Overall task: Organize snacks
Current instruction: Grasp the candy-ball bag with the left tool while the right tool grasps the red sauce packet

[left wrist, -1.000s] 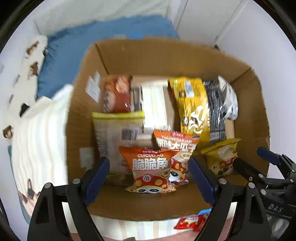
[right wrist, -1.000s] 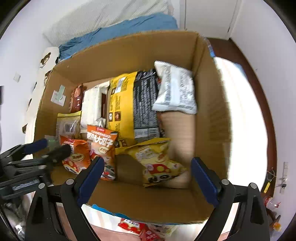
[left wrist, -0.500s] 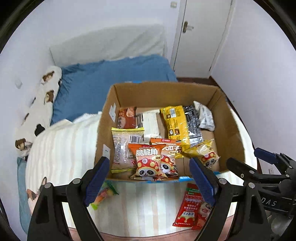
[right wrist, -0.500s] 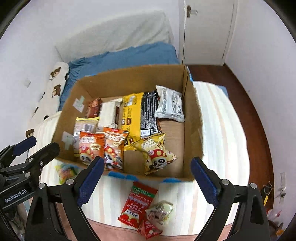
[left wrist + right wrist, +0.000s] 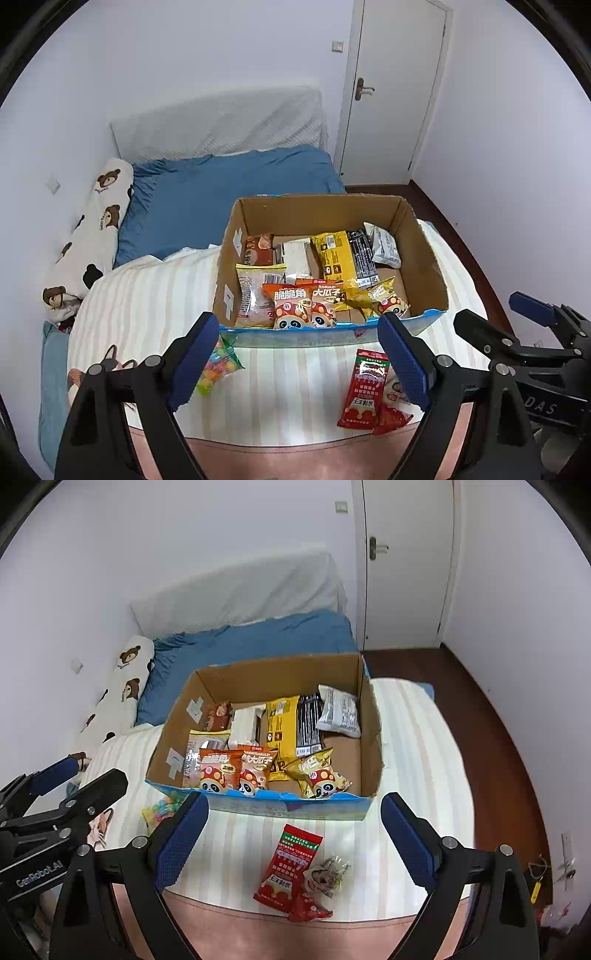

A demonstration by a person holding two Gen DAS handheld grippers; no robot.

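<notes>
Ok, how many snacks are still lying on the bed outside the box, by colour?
Red packets: 2
Clear packet: 1
Multicolour candy bag: 1
Total: 4

open-topped box packed on left, bare floor at right, loose packets in front

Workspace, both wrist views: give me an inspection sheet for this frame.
Surface: striped blanket on a bed.
Job's things: cardboard box holding upright snack packets; red packet, a small clear-wrapped snack and a bag of coloured candy lie outside, in front of it.
Clutter: bear-print pillow.
Grippers: left claw and right claw open, empty.
Cables: nothing seen.
Surroundings: white door, blue sheet.
</notes>
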